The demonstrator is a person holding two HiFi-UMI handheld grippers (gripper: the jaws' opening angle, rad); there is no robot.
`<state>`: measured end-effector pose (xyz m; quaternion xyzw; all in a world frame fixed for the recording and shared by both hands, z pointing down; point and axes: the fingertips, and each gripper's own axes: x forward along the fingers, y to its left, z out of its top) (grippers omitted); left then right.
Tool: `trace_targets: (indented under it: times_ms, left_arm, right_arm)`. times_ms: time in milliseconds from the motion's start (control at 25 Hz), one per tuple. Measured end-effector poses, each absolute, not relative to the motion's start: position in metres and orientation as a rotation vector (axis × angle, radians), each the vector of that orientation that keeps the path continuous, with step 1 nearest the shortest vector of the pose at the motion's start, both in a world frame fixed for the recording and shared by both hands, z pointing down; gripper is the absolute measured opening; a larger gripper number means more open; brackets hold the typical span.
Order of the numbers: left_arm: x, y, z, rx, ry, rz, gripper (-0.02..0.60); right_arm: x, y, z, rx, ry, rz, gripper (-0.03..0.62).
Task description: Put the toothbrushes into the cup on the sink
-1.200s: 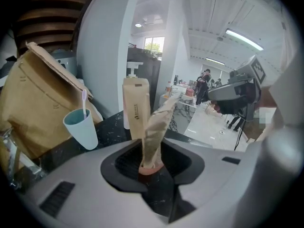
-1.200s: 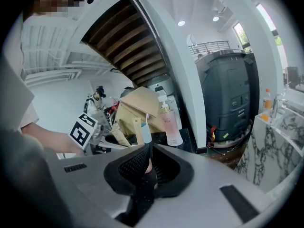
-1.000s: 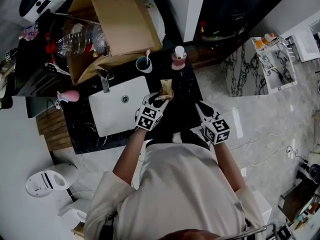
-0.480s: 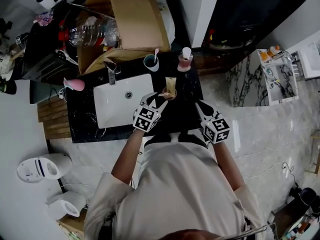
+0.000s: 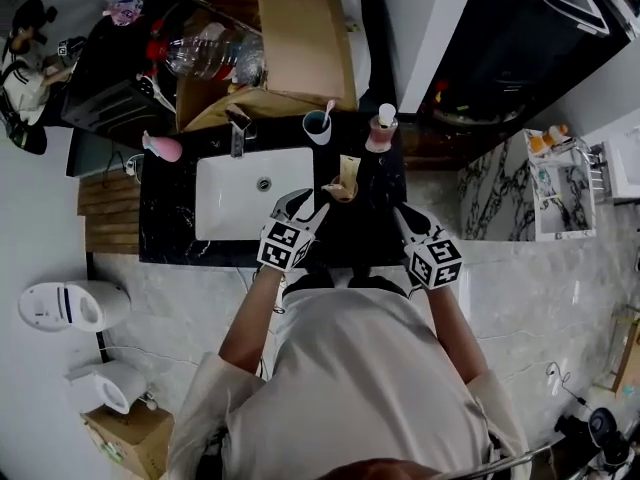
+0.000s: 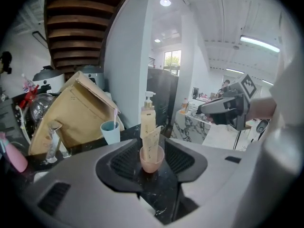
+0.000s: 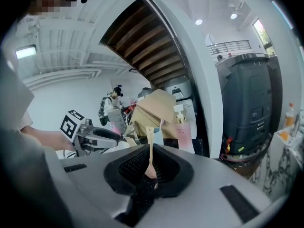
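A teal cup (image 5: 318, 126) with a pink toothbrush (image 6: 115, 118) in it stands on the black counter behind the white sink (image 5: 225, 203); the teal cup (image 6: 112, 132) also shows in the left gripper view. Nearer me stands a pink cup (image 5: 345, 185) holding a cream tube (image 6: 153, 139). My left gripper (image 5: 303, 204) points at this pink cup (image 6: 152, 158); its jaws are closing, with a gap to the cup on both sides. My right gripper (image 5: 399, 212) hovers at the counter's right end. In its own view the right gripper (image 7: 151, 174) is shut on a pale toothbrush (image 7: 150, 148) that stands upright.
A pink pump bottle (image 5: 381, 128) stands right of the teal cup. A faucet (image 5: 238, 133) and a cardboard box (image 5: 290, 48) sit behind the sink, with a pink object (image 5: 163, 148) at the counter's left end. Grey marble floor (image 5: 520, 298) lies to the right.
The left gripper has drawn back a little from the pink cup toward me. The whole view has shifted as my head moved. The right gripper keeps its place and its toothbrush.
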<state>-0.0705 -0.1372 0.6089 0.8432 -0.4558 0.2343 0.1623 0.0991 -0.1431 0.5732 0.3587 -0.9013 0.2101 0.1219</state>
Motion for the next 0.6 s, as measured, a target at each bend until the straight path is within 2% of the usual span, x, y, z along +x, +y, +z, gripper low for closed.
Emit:
trace_targets:
  times_ms: [240, 600]
  left_arm:
    - [-0.077, -0.121, 0.586, 2.363, -1.398, 0.565, 0.163]
    - [-0.089, -0.105, 0.554, 2.326, -1.483, 0.431, 0.095]
  right_arm:
    - [0.099, -0.146, 0.554, 0.995, -2.662, 0.558, 0.043]
    - [0.09, -0.149, 0.518, 0.948, -2.728, 0.454, 0.043]
